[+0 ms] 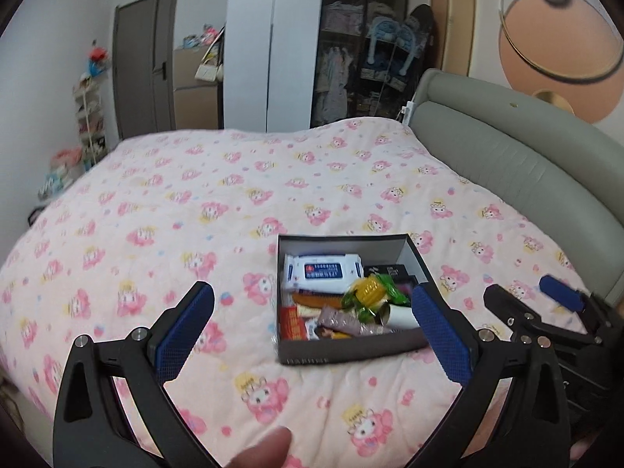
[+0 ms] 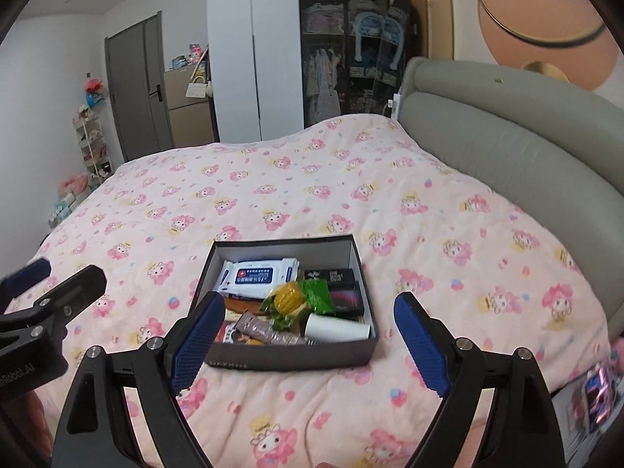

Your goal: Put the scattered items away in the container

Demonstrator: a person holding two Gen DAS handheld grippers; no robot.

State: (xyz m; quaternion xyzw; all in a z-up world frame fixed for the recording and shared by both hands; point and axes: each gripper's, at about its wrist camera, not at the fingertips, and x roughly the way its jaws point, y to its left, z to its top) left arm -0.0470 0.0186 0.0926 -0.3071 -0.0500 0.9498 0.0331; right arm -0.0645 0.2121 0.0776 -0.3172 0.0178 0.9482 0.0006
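A dark cardboard box sits on the pink patterned bedspread. Inside lie a white wet-wipes pack, a yellow toy corn with green leaves, a brown comb, a white tube, snack packets and dark items. My left gripper is open and empty, held above the bed just in front of the box. My right gripper is open and empty, also just in front of the box.
The bed's grey padded headboard runs along the right. A wardrobe, a door and a shelf rack stand beyond the bed. The right gripper shows at the right of the left wrist view.
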